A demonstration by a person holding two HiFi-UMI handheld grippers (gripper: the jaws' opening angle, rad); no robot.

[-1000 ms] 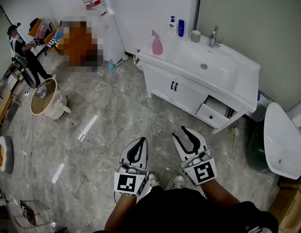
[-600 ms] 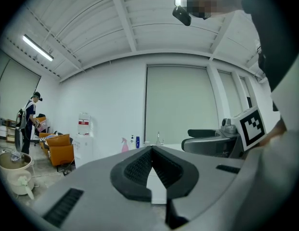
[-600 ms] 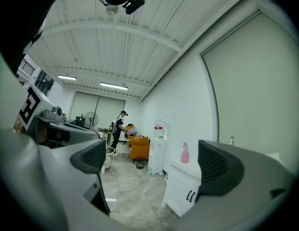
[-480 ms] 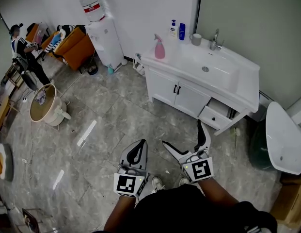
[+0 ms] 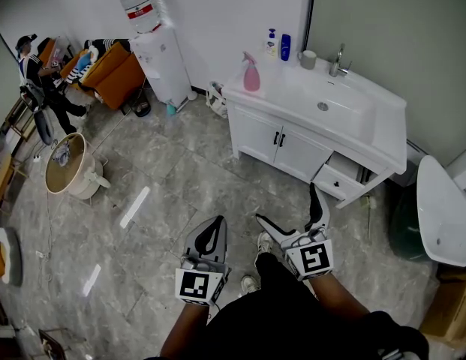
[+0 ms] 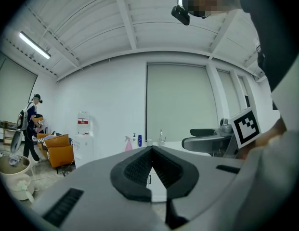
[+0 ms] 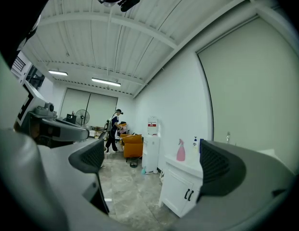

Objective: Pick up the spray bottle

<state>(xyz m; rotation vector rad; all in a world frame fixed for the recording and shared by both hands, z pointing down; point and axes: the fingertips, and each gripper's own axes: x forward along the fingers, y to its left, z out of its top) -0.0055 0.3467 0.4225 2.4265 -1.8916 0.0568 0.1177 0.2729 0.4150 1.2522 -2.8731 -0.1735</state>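
Tools, two, held low over the grey tiled floor (image 5: 165, 178) by the person's hands.
- Left tool (image 5: 212, 231): jaws pressed together, nothing between them; the left gripper view shows the pads meeting along one line (image 6: 151, 167).
- Right tool (image 5: 287, 205): jaws spread wide, nothing held; in the right gripper view (image 7: 154, 162) only the far room shows in the gap.

Spray bottle (image 5: 251, 77), one: pink, upright, at the left end of the white tabletop (image 5: 281, 92), well apart from both tools. It also appears in the left gripper view (image 6: 128, 143) and the right gripper view (image 7: 180, 150).

Other items on the tabletop:
- Pump bottle (image 5: 272, 43), one, white, against the wall.
- Blue bottle (image 5: 285, 47), one, just beside the pump bottle.
- Cup (image 5: 308, 58), one, grey.
- Faucet (image 5: 338, 58), one, behind the sink basin (image 5: 330, 107).

Cabinet below: doors (image 5: 274, 137), two, closed; drawer (image 5: 339, 180), one, pulled partly out.

Elsewhere in the room:
- Water dispenser (image 5: 161, 62), one, with a jug on top.
- Orange armchair (image 5: 116, 73), one.
- Round bin (image 5: 67, 167), one.
- Person (image 5: 34, 70), one, standing at far left.
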